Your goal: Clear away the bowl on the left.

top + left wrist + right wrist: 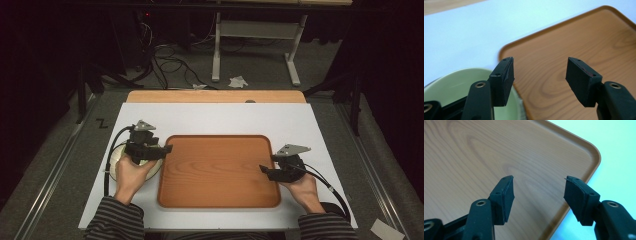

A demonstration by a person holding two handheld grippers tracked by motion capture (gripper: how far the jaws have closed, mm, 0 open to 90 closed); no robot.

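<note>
High view shows a wooden tray (220, 172) in the middle of the white table (220, 117), with the left gripper (162, 148) and right gripper (264, 170) at its two sides, jaws wide and empty. It looks stiff, light and smooth; its raised rim seems the best hold.
</note>
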